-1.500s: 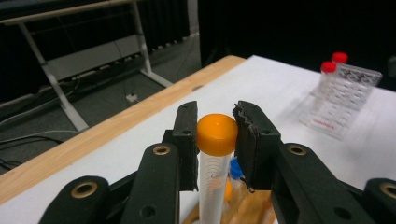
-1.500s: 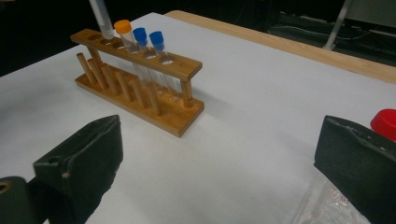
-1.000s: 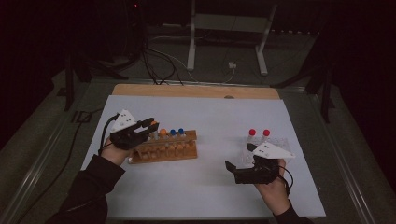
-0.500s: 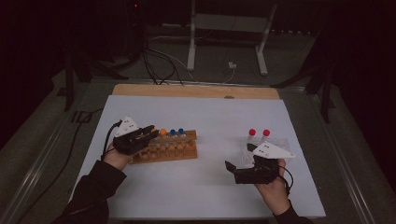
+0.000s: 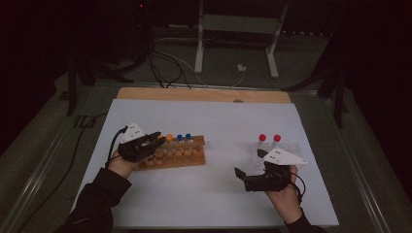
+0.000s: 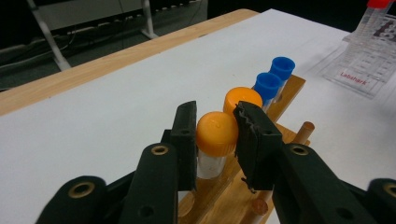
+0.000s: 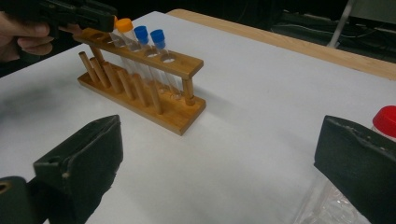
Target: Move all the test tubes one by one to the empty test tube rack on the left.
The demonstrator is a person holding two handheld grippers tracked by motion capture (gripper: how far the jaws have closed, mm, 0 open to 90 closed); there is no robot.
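Note:
A wooden tube rack (image 5: pixel 180 156) lies left of centre on the white mat. It holds two orange-capped tubes and two blue-capped tubes (image 5: pixel 183 138). My left gripper (image 5: pixel 156 141) is at the rack's left end. In the left gripper view its jaws (image 6: pixel 217 127) press both sides of the cap of the nearest orange-capped tube (image 6: pixel 215 135), which stands in its hole. The second orange cap (image 6: pixel 240 97) and the blue caps (image 6: pixel 275 74) line up behind it. My right gripper (image 5: pixel 244 179) rests low on the mat at the right, open wide (image 7: pixel 215 154) and holding nothing.
A clear plastic rack (image 5: pixel 287 148) with two red-capped tubes (image 5: pixel 269 138) stands just behind the right hand. A wooden board edge (image 5: pixel 204 95) borders the mat at the back. Cables and a stand's legs lie beyond it. Bare mat lies between the racks.
The left gripper has shifted slightly down and toward the person over the rack's left end, settling around the orange cap. The right gripper has stayed put.

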